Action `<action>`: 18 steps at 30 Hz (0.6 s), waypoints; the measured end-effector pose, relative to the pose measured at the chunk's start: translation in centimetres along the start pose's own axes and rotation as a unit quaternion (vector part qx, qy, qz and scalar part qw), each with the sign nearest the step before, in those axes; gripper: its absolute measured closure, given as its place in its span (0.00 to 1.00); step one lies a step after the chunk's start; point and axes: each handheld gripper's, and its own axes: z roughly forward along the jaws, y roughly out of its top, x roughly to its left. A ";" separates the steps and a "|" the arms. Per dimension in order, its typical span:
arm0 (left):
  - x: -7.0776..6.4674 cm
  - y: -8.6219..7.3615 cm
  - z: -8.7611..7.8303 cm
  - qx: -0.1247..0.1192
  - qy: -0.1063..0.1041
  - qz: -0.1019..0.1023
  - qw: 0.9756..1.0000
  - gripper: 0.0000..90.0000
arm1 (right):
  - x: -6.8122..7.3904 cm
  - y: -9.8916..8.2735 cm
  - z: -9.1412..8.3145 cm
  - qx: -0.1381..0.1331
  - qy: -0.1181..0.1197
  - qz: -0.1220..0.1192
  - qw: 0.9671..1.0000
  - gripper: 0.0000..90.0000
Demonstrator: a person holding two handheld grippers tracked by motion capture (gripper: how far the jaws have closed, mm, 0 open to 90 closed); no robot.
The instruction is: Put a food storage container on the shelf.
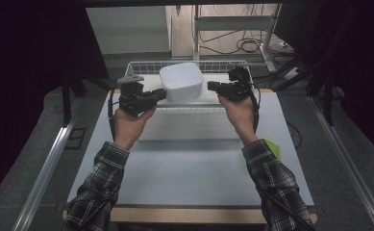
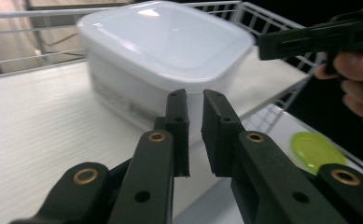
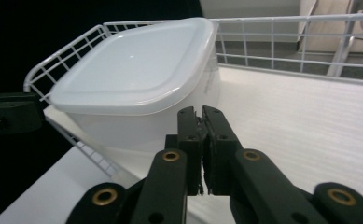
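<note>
Plastic, lidded and likely light, the white container (image 1: 181, 82) sits in the wire basket (image 1: 141, 67) at twelve o'clock on the tabletop (image 1: 189, 163); its smooth walls look slippery, so squeezing opposite sides suits it. Left tongs (image 1: 161, 95) nearly clenched, right tongs (image 1: 211, 86) clenched, both empty, flanking it. The left gripper view adds a green disc (image 2: 315, 149).

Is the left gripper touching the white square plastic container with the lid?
Cannot tell. In the high view the left gripper meets the white square plastic container, but its own view hides the contact.
</note>
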 end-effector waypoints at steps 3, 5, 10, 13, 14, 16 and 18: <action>1.2 0.1 0.8 0.009 0.014 -0.022 1.000 0.92 | -0.1 0.0 0.8 -0.002 -0.023 -0.004 1.000 0.99; 1.4 0.1 1.0 0.011 0.019 -0.025 0.999 0.93 | -0.3 0.0 1.6 -0.003 -0.032 -0.005 0.999 0.99; 2.0 0.6 2.8 0.019 0.033 -0.037 0.999 0.96 | 0.0 0.4 3.2 -0.002 -0.040 -0.020 0.999 0.99; 2.2 0.9 3.2 0.019 0.041 -0.039 0.998 1.00 | 0.3 0.5 3.4 0.001 -0.048 -0.025 0.998 1.00; 2.3 1.0 3.3 0.020 0.041 -0.040 0.998 1.00 | 0.3 0.5 3.3 0.002 -0.046 -0.021 0.999 1.00; 2.4 1.1 3.4 0.021 0.043 -0.040 0.998 1.00 | 0.3 0.3 3.0 0.003 -0.037 -0.015 0.999 1.00; 2.4 1.2 3.5 0.023 0.045 -0.040 0.998 1.00 | 0.5 0.0 2.6 0.003 -0.035 -0.017 0.999 1.00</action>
